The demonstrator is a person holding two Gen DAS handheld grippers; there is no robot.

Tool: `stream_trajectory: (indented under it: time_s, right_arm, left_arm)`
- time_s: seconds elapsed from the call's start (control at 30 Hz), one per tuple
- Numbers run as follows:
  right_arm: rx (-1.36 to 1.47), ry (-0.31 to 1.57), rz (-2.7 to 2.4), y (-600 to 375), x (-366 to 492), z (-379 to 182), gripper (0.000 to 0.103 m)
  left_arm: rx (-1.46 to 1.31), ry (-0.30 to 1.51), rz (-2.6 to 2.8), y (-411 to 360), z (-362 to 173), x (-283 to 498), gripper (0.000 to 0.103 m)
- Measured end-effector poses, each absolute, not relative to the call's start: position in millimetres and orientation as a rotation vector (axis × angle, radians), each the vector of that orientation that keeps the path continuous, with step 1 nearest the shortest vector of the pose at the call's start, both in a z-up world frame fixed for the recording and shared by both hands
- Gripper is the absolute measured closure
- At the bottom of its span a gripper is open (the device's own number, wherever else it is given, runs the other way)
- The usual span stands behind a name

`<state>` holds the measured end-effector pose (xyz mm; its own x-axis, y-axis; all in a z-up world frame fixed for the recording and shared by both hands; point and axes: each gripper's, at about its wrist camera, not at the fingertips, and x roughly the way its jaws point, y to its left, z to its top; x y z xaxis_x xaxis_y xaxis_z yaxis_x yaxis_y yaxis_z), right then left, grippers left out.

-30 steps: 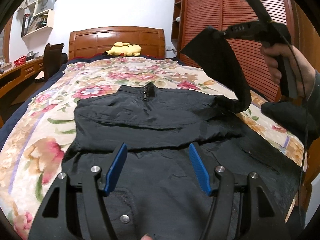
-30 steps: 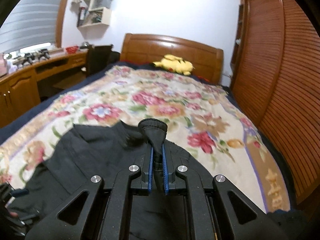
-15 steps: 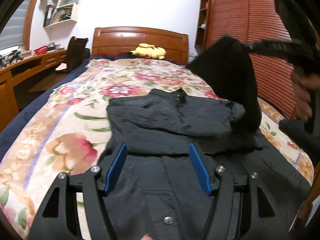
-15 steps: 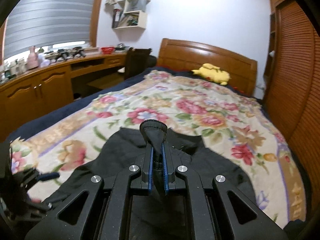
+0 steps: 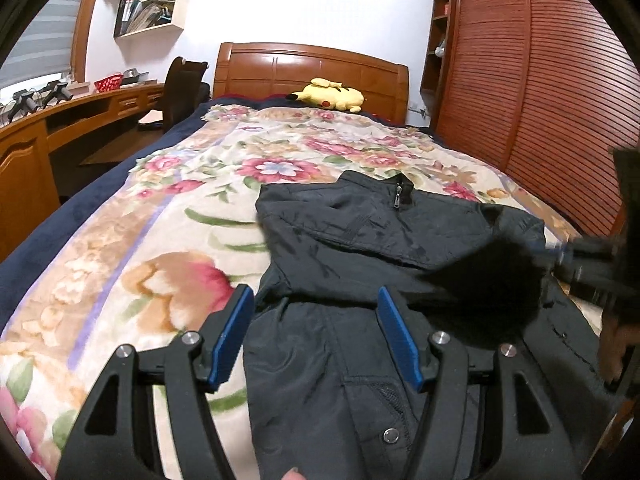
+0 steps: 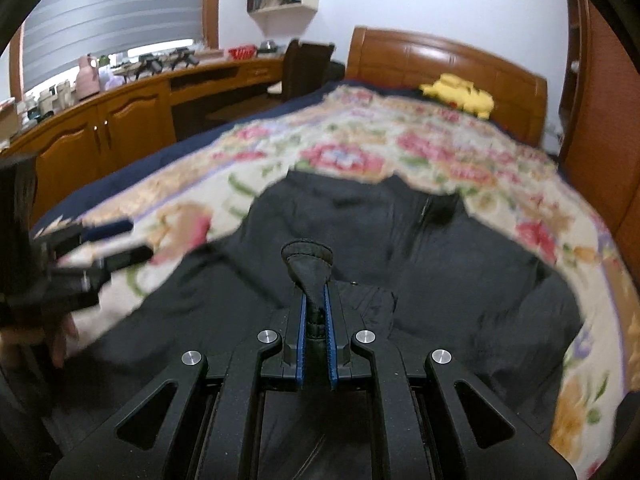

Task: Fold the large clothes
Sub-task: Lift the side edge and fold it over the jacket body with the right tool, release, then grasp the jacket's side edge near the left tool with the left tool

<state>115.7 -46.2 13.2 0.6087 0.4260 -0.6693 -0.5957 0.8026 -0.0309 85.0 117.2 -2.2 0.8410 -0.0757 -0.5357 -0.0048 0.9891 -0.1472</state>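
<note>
Change: since the earlier frame the sleeve cuff (image 6: 307,258) has been carried down from high at the right to low over the jacket (image 5: 360,240).
Right gripper (image 6: 315,312): pressed together, pinching the cuff.
Left gripper (image 5: 316,336): spread wide, nothing held, poised over the jacket's near left side.
Jacket position: laid flat on the floral bedspread (image 5: 180,200), collar far, hem near.
Handling: judged soft, light, slippery; likely best gripped at seams, cuffs or hem.
</note>
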Motion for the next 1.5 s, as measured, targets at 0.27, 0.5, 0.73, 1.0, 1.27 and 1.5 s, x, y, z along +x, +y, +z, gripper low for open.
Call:
stream_trajectory:
  time_s: [0.27,0.5,0.73,1.0,1.27,1.5]
  right_arm:
    - [-0.272,0.751,0.600,-48,87,-25,0.096]
    - [-0.303,0.764,0.559,-53,69,-31,0.079]
    - [-0.282,0.749,0.520,-78,50,-27,0.049]
    - [-0.262,0.748,0.347,-137,55,-32,0.049]
    - [-0.254,0.774,0.215,-189,72,-43,0.049]
    - [-0.213,0.843,0.189,-206,83,-66,0.049]
  left_arm:
    - [-0.111,0.584,-0.063,103,-3,88,0.039]
    - [-0.095,0.589,-0.078,98,-4,88,0.039]
    - [-0.083,0.600,-0.094,90,-6,89,0.039]
    - [-0.056,0.641,-0.174,59,-14,90,0.039]
    - [0.030,0.676,-0.253,14,-23,91,0.039]
    - [0.048,0.736,-0.305,-7,-38,99,0.039]
